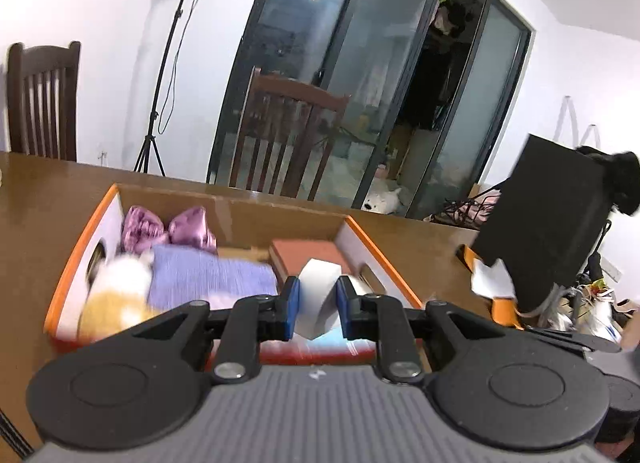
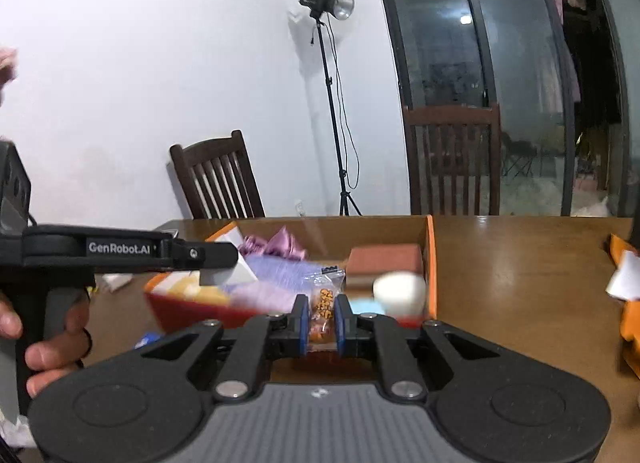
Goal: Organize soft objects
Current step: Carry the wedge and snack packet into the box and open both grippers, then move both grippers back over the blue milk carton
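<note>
Your left gripper is clamped on a white block-like piece, its blue pads pressing both sides, and your right gripper is closed on a clear snack packet with orange contents. Both loads hang above the near edge of the orange-rimmed cardboard box on the brown table. Inside the box lie a lilac knitted cloth, a shiny purple bow, a white-and-orange plush toy at the left wall, and a reddish-brown block toward the right; the right view adds a white rounded object beside that block. You appear to be mid-carry with 2 items at once, though I cannot tell whether they are going in or coming out. If placing, the next move calls for finding a free pocket for each, likely the gap in front of the reddish-brown block, lowering before you release, and keeping the 2 grippers from crossing, since the left one sits close in the right view.
</note>
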`<move>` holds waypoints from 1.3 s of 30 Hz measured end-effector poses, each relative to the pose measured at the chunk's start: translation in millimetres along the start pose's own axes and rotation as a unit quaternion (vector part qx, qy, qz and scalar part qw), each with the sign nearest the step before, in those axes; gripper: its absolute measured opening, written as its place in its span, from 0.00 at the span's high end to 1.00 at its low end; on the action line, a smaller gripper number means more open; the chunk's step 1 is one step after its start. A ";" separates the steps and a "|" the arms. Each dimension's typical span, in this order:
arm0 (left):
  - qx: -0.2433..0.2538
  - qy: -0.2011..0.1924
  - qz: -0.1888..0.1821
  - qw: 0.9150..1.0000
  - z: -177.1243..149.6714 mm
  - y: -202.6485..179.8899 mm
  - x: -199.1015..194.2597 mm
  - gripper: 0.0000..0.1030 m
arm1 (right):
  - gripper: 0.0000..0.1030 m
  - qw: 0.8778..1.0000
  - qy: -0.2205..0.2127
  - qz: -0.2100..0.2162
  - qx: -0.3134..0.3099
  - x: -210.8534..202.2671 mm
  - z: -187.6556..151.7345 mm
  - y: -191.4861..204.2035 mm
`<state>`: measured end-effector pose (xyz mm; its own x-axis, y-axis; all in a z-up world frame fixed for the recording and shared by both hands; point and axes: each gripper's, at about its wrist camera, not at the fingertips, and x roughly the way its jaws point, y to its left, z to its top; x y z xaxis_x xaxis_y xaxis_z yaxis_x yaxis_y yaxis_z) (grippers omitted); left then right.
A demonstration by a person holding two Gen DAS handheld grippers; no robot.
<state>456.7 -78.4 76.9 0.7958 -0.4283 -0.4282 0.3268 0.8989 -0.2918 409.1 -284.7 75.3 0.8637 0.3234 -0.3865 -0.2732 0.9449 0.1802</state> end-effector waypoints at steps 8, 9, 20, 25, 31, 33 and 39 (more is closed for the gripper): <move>0.000 0.052 0.056 0.997 58.7 39.5 113.8 0.77 | 0.87 0.997 0.077 -0.003 0.021 124.3 48.4 -19.6; 0.000 0.062 0.058 0.996 60.5 44.1 123.7 0.74 | 0.87 0.996 0.090 -0.008 0.015 137.4 49.3 -18.7; 0.007 0.036 0.083 0.996 66.7 65.8 111.0 0.45 | 0.75 0.996 0.084 -0.011 0.028 156.3 50.5 -23.3; 0.020 0.008 0.075 0.997 67.0 62.3 52.7 0.42 | 0.75 0.998 0.057 -0.007 0.011 121.6 60.4 -17.6; 0.056 -0.029 0.070 0.996 34.3 47.7 -49.0 0.27 | 0.61 1.000 0.012 -0.005 -0.025 37.6 59.0 0.8; 0.065 -0.044 0.073 0.994 16.7 44.9 -84.8 0.22 | 0.55 1.000 0.006 0.001 -0.030 10.5 49.5 6.6; 0.061 -0.044 0.101 0.992 -48.5 39.4 -162.6 0.16 | 0.49 0.999 0.007 0.016 -0.034 -57.8 -3.2 33.6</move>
<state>315.4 22.1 93.5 0.8912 -0.2332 -0.3890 0.2110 0.9724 -0.0995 348.6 -271.5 100.8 0.8483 0.3539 -0.3939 -0.3292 0.9351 0.1312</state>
